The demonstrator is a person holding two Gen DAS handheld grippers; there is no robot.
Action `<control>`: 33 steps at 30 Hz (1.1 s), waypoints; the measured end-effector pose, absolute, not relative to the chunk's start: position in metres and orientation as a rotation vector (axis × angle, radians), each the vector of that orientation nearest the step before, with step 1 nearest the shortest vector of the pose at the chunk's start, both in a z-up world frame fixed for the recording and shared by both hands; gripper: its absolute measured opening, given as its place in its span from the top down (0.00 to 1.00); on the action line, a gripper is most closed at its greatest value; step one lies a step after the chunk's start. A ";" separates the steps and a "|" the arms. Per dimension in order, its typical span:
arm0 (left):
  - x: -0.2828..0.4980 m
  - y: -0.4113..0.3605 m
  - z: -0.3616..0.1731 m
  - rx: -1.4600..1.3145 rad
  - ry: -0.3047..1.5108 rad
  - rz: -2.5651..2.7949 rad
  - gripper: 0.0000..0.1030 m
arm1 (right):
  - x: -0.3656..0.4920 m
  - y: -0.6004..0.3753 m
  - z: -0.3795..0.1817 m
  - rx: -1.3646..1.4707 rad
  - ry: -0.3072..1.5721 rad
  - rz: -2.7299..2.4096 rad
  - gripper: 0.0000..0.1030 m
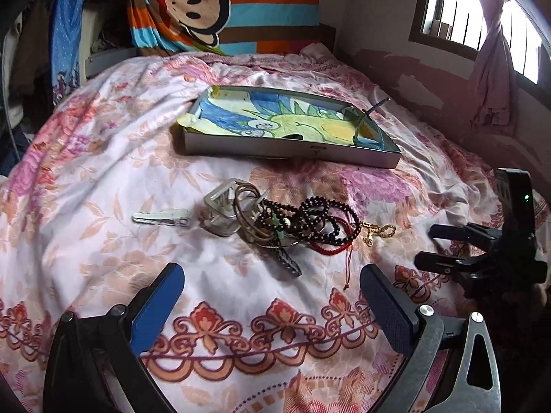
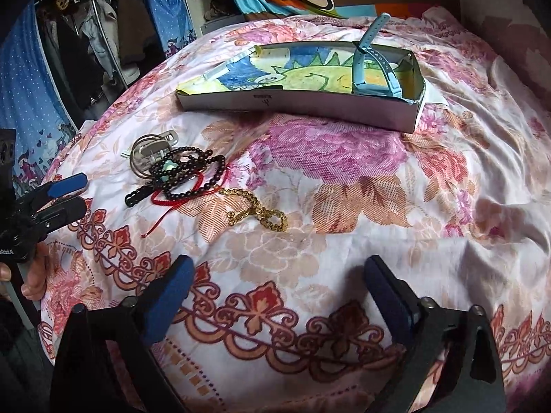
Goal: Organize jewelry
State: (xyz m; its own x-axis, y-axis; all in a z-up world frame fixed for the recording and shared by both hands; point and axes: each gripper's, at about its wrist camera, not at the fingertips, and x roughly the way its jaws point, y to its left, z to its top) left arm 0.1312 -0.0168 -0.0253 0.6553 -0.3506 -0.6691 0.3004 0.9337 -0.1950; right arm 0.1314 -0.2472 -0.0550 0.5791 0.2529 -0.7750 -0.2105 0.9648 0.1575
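A tangle of jewelry lies on the floral bedspread: dark bead strings (image 1: 320, 218) (image 2: 187, 168), a red cord bracelet (image 1: 330, 246) (image 2: 172, 199), metal bangles on a clear holder (image 1: 227, 211) (image 2: 148, 153), a gold chain (image 1: 377, 231) (image 2: 258, 211) and a silver hair clip (image 1: 162, 218). A shallow grey box (image 1: 292, 153) (image 2: 310, 105) with a drawing inside sits behind it and holds a blue watch (image 2: 370, 69). My left gripper (image 1: 272, 296) (image 2: 74, 194) is open in front of the pile. My right gripper (image 2: 279, 289) (image 1: 427, 246) is open, right of the pile.
A bright monkey-print pillow (image 1: 213, 7) leans at the head of the bed. A barred window with a pink curtain (image 1: 496, 55) is on the right. Hanging clothes and a blue curtain (image 2: 31, 79) stand on the left.
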 end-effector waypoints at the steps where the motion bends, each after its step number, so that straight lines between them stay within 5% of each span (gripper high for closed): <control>1: 0.134 -0.018 -0.027 -0.077 0.779 -0.378 0.06 | 0.134 -0.246 -0.056 0.047 0.919 0.274 0.21; 11: 0.164 -0.050 -0.051 -0.018 0.886 -0.420 0.53 | 0.162 -0.228 -0.065 -0.029 0.940 0.309 0.47; 23: 0.163 -0.039 -0.057 -0.085 0.925 -0.364 0.88 | 0.168 -0.222 -0.072 -0.053 0.958 0.361 0.80; 28: 0.162 -0.036 -0.057 -0.097 0.925 -0.350 0.94 | 0.164 -0.220 -0.070 -0.064 0.935 0.371 0.93; 33: 0.153 -0.034 -0.052 -0.132 0.960 -0.380 0.96 | 0.155 -0.214 -0.061 -0.115 0.887 0.370 0.95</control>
State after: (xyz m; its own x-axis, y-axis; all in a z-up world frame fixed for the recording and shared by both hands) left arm 0.1534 -0.0340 -0.0523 0.5134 -0.3731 -0.7728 0.2575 0.9260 -0.2760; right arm 0.1553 -0.2144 -0.0610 0.5729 0.2680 -0.7745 -0.3621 0.9306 0.0542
